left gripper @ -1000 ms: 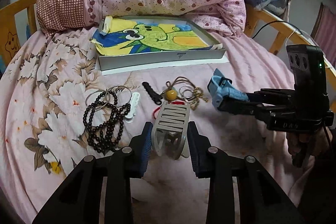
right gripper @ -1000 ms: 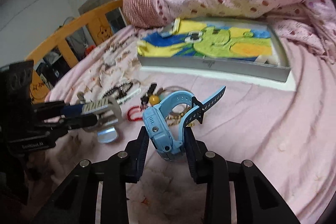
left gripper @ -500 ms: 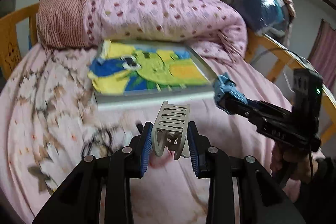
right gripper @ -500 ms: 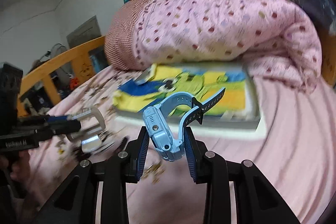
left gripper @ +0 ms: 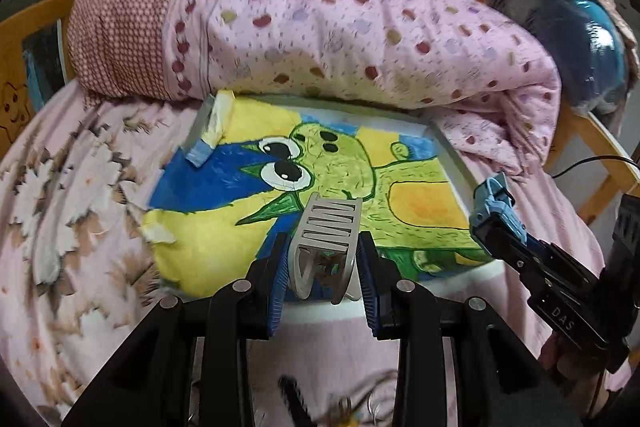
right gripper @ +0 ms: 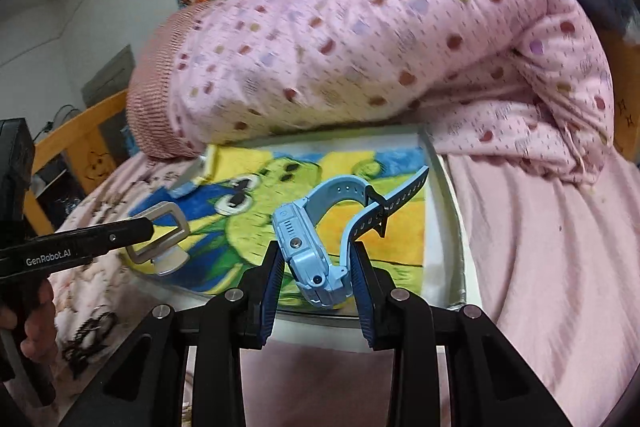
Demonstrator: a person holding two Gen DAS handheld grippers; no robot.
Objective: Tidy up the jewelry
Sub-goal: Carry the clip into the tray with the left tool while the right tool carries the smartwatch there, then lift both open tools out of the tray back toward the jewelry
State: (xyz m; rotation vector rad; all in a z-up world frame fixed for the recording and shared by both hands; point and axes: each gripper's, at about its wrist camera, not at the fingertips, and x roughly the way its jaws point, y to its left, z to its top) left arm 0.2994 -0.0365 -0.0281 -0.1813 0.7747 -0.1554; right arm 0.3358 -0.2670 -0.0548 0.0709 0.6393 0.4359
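Observation:
My left gripper point(left gripper: 323, 281) is shut on a silver metal-band watch point(left gripper: 326, 239) and holds it over the near edge of a shallow grey tray point(left gripper: 454, 157) lined with a yellow, blue and green cartoon cloth point(left gripper: 224, 219). My right gripper point(right gripper: 318, 279) is shut on a light blue smartwatch point(right gripper: 308, 259) with its strap curling up, also above the tray's near edge point(right gripper: 444, 227). The right gripper shows in the left wrist view point(left gripper: 498, 223); the left gripper with the silver watch shows in the right wrist view point(right gripper: 160, 231).
A rolled pink dotted quilt point(left gripper: 340, 27) lies right behind the tray. Loose jewelry point(left gripper: 340, 407) and black beads point(right gripper: 90, 331) lie on the pink floral bedsheet near me. Wooden bed rails point(left gripper: 592, 163) run along both sides.
Both grippers rose from the sheet and moved forward with their watches, from over the jewelry pile to above the tray's near edge.

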